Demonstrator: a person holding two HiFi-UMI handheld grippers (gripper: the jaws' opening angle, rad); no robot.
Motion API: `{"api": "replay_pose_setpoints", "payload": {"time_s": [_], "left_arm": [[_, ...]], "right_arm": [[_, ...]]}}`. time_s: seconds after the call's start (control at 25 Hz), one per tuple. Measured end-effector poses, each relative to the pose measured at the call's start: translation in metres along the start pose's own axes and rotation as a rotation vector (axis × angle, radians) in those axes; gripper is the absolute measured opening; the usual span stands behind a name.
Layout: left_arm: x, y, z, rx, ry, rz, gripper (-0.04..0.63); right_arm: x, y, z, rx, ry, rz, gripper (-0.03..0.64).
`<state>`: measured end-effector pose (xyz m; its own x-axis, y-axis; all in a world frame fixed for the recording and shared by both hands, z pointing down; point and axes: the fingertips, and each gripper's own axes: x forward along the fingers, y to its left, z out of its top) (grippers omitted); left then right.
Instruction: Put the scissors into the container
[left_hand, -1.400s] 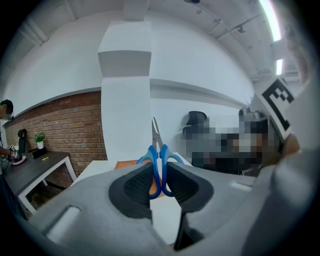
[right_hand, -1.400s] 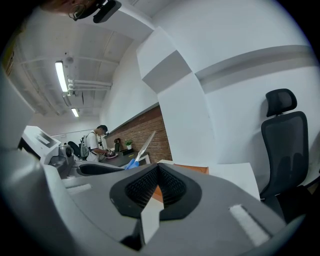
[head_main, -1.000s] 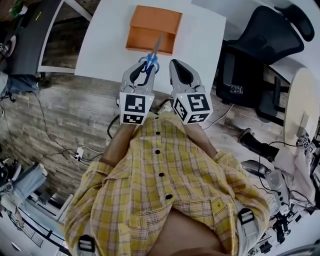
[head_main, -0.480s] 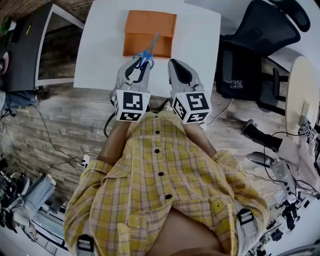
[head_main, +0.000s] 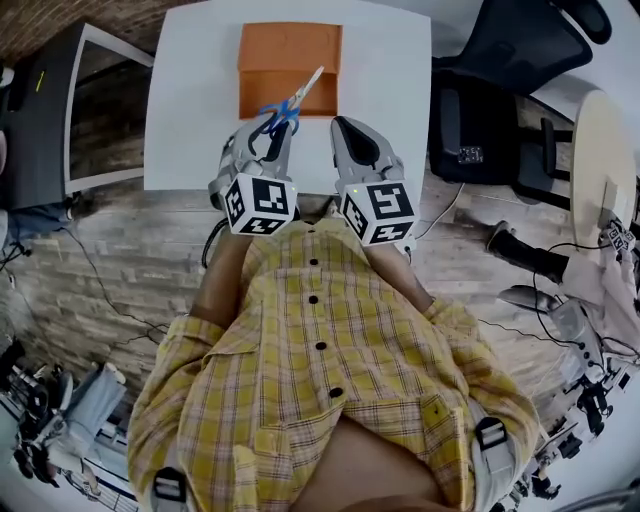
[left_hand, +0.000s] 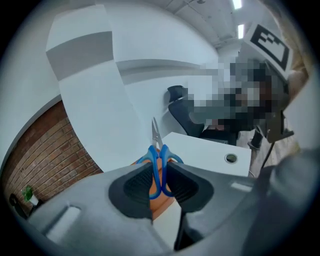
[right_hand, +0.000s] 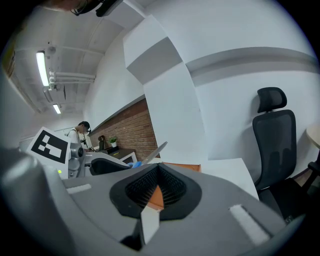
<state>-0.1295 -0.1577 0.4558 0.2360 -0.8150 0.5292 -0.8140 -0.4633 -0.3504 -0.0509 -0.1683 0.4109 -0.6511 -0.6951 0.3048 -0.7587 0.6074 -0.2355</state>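
Note:
An orange container (head_main: 285, 55) sits on the white table (head_main: 190, 120), open side up. My left gripper (head_main: 270, 128) is shut on the blue handles of the scissors (head_main: 287, 108). Their blades point forward and to the right over the container's near edge. In the left gripper view the scissors (left_hand: 160, 167) stand upright between the pads, and the container (left_hand: 161, 206) shows below them. My right gripper (head_main: 347, 128) hovers just to the right at the table's near edge, shut with nothing in it. From the right gripper view, the scissors' blade (right_hand: 156, 149) and the container (right_hand: 182, 166) lie ahead.
A black office chair (head_main: 490, 90) stands right of the table, with a round white table (head_main: 598, 190) beyond it. A dark desk with a white frame (head_main: 85, 100) is on the left. Cables run over the wooden floor (head_main: 130, 250).
The scissors' blades have tilted further right above the container's near edge. Both grippers stay side by side at the table's near edge. The left gripper keeps its hold.

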Motion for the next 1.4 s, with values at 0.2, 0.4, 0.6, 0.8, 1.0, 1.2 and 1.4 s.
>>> {"api": "replay_pose_setpoints", "payload": {"time_s": [0.2,0.4,0.6,0.8,1.0,1.2,1.4], "left_arm": [[0.011,-0.002,-0.008,0.136,0.038,-0.020,0.094],[0.024,-0.003,-0.020,0.254,0.089,-0.041,0.094],[0.040,-0.003,-0.040,0.310,0.165,-0.093,0.094],[0.051,-0.001,-0.054,0.393,0.212,-0.138,0.094],[0.060,0.005,-0.058,0.428,0.224,-0.164,0.094],[0.072,0.006,-0.068,0.481,0.259,-0.214,0.094],[0.083,0.003,-0.079,0.505,0.284,-0.277,0.094]], "right_arm": [[0.002,0.000,-0.002,0.003,0.007,-0.023,0.006],[0.003,0.000,-0.006,-0.001,0.019,-0.032,0.006],[0.006,-0.001,-0.008,0.002,0.024,-0.040,0.006],[0.010,0.000,-0.010,0.006,0.029,-0.042,0.006],[0.013,-0.001,-0.011,0.010,0.035,-0.049,0.006],[0.017,-0.005,-0.011,0.019,0.040,-0.061,0.006],[0.021,-0.009,-0.011,0.026,0.043,-0.074,0.006]]}}
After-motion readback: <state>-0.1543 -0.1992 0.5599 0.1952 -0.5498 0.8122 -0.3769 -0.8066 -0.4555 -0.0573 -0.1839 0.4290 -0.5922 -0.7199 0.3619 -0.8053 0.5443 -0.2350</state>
